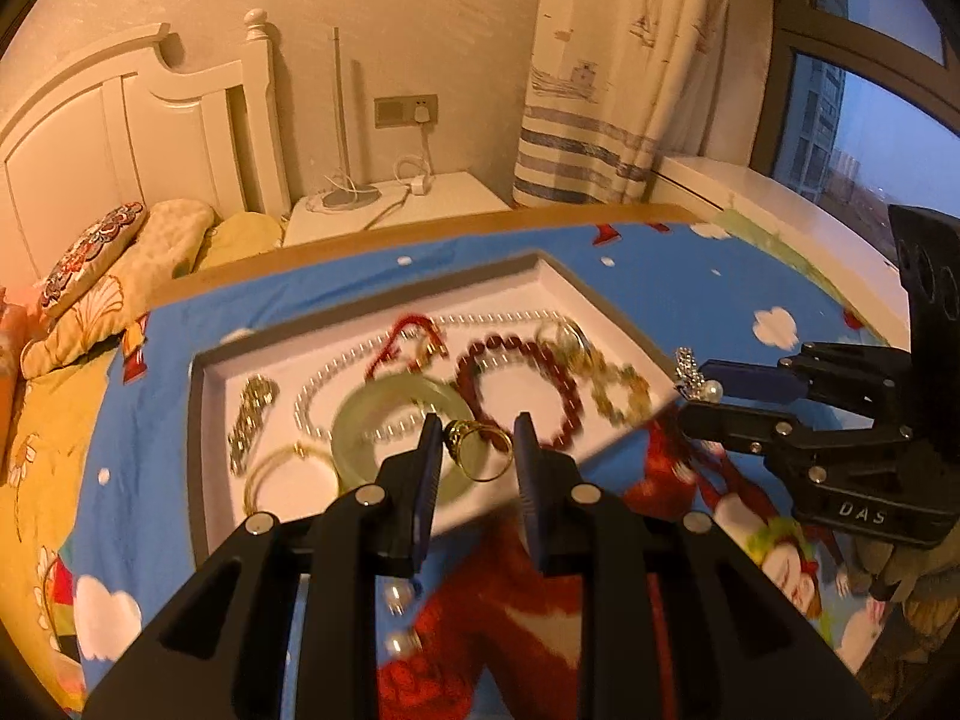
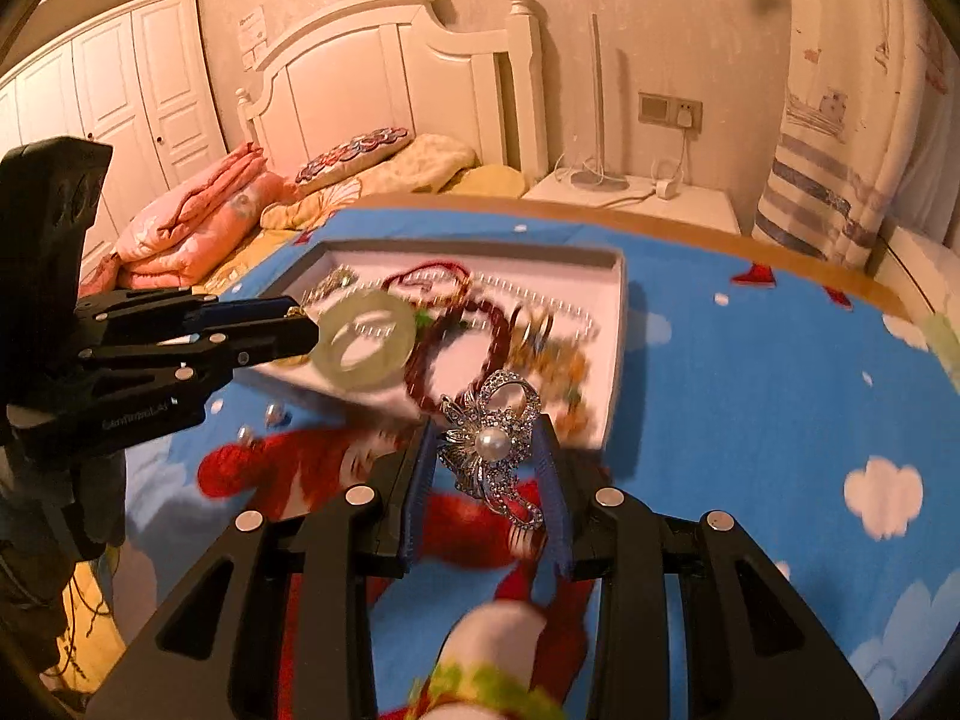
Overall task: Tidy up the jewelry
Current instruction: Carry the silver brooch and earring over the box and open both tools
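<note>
Left gripper clamped on ring, right gripper on brooch; carry level, release low over tray, in a bare spot.

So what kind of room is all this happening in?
Most likely a bedroom in a home. A white headboard stands against the wall with a folded pink quilt and a patterned pillow beside it, and white wardrobe doors fill the far corner.

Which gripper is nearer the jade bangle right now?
Left. The left gripper, gripping a gold ring, hangs at the jade bangle; the right gripper holds its brooch beyond the tray's corner.
</note>
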Demonstrator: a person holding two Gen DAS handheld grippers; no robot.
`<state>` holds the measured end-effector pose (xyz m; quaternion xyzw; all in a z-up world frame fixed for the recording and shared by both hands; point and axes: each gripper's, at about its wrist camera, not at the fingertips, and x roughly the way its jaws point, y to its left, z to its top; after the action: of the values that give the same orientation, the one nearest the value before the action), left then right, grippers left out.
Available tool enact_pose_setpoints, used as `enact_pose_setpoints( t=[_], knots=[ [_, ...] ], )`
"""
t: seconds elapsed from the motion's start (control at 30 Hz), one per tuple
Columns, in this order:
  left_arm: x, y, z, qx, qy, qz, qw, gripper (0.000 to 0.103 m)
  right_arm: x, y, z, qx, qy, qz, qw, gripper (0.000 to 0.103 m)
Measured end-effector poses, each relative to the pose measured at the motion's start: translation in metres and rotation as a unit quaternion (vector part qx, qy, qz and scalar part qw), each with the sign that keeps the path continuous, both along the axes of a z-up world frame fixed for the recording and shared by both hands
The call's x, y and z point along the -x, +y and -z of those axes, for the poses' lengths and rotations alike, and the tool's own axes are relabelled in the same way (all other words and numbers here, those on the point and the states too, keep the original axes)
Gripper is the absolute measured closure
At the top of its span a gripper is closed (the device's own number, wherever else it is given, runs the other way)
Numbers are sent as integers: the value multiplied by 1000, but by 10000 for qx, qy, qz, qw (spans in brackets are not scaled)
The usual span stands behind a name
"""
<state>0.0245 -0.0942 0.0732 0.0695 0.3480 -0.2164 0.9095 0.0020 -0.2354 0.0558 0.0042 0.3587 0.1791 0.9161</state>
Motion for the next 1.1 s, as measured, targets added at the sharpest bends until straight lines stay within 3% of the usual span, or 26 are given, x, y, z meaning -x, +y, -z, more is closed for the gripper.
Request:
enact_pose_setpoints(
  t=[0.23, 0.43, 0.63, 1.0, 1.07, 1.1],
  knots=[
    [-37, 6, -5, -172, -31, -319, 9993, 79, -50, -3, -5, -111, 51, 39, 9999, 70],
    [-80, 29, 0, -268, 207, -668, 9972, 79, -94, -2, 5, -215, 370, 105, 9990, 70],
    [-108, 40, 11, -382, 412, -909, 9943, 79, -119, 7, 15, -135, 530, 113, 9984, 70],
    [-124, 42, 22, -605, 468, -1074, 9913, 79, -144, 16, 26, -3, 639, 186, 9978, 69],
    [-123, 41, 24, -684, 462, -1077, 9908, 76, -145, 17, 27, -58, 670, 210, 9975, 64],
    [-122, 41, 24, -705, 447, -1078, 9907, 63, -145, 17, 28, -86, 687, 186, 9974, 57]
  ],
)
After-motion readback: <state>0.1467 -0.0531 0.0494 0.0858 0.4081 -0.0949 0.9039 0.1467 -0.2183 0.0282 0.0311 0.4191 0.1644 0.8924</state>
